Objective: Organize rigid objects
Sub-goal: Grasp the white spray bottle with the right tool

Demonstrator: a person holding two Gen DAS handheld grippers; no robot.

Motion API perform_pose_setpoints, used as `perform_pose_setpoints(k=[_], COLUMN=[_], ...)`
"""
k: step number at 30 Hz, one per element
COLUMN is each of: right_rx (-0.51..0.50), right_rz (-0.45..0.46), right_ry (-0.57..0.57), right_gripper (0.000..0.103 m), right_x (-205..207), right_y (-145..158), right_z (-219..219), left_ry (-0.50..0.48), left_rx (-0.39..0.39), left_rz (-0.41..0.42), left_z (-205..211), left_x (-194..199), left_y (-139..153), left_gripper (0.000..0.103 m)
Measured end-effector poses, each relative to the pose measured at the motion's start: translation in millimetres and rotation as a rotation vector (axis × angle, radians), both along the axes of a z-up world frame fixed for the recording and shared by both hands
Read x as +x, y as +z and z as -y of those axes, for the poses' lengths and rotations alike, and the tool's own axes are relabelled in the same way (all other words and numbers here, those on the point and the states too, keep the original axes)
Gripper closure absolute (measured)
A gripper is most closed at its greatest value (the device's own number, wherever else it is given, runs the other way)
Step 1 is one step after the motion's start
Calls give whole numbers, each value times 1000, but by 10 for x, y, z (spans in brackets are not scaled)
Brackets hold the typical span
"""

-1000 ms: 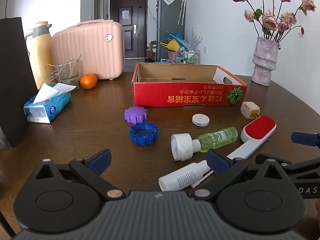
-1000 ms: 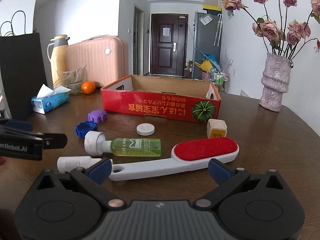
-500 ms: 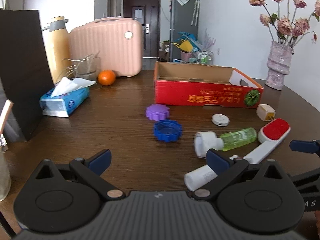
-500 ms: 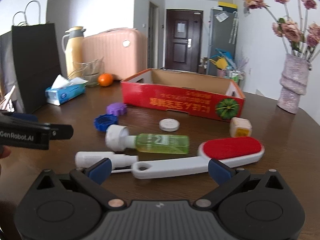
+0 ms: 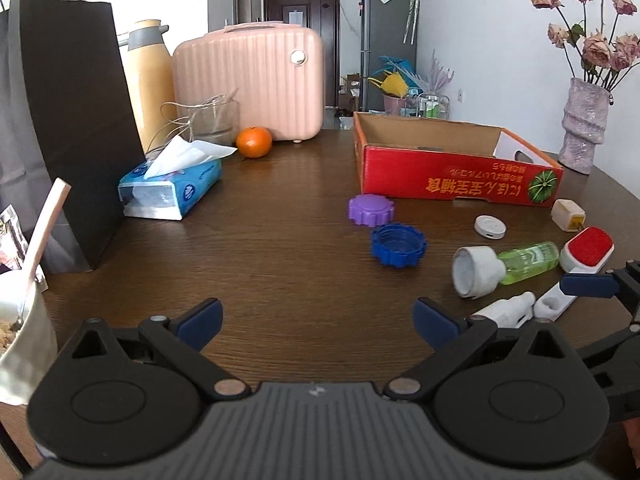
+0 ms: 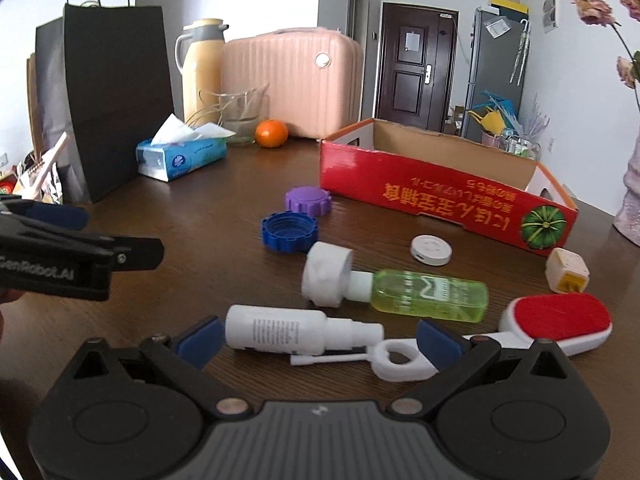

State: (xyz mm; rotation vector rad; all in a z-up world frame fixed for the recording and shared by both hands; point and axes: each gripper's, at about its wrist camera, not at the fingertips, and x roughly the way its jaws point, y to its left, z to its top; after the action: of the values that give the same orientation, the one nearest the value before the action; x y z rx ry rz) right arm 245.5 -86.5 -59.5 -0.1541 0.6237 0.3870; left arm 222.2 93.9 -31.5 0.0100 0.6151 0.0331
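A red cardboard box [image 6: 444, 196] [image 5: 456, 176] lies open at the back of the dark wood table. In front of it lie a purple cap [image 6: 308, 201], a blue cap [image 6: 289, 233], a white disc [image 6: 431, 249], a cream cube [image 6: 567, 271], a green bottle [image 6: 400, 288], a white spray bottle [image 6: 296, 330] and a red lint brush [image 6: 556, 322]. My right gripper [image 6: 318, 342] is open, low over the table, with the white spray bottle between its fingers. My left gripper [image 5: 316, 320] is open and empty over bare table, left of the objects.
A black paper bag [image 5: 68, 132], a tissue pack [image 5: 172, 188], an orange [image 5: 254, 142], a glass bowl [image 5: 208, 120], a thermos [image 5: 150, 80] and a pink case [image 5: 252, 80] stand at the left and back. A vase [image 5: 582, 128] stands at the right. A white cup [image 5: 20, 344] sits near left.
Both grippers have swung to the left. The objects now lie further right in the left view, and the white spray bottle now sits between the right gripper's fingers.
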Motion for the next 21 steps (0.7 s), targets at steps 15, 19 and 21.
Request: perform_pose_setpoints(k=[15,19,21], right_rx=[-27,-26,-28], right_rz=[-110,-141,-150], right_ry=[-24,-26,-24], right_gripper=[0,2,3], right_x=[321,388,403], right_y=[-72,-111,-131], right_z=[-163,-181,-193], left_ry=[-8,-18,-23], left_rx=[-41,-52,-57], left_rz=[-16,-20,-21], left_z=[-158,-170,-172], left_x=[79,102,113], left_y=[-81,-97,-105], left_gripper=[0,0,0])
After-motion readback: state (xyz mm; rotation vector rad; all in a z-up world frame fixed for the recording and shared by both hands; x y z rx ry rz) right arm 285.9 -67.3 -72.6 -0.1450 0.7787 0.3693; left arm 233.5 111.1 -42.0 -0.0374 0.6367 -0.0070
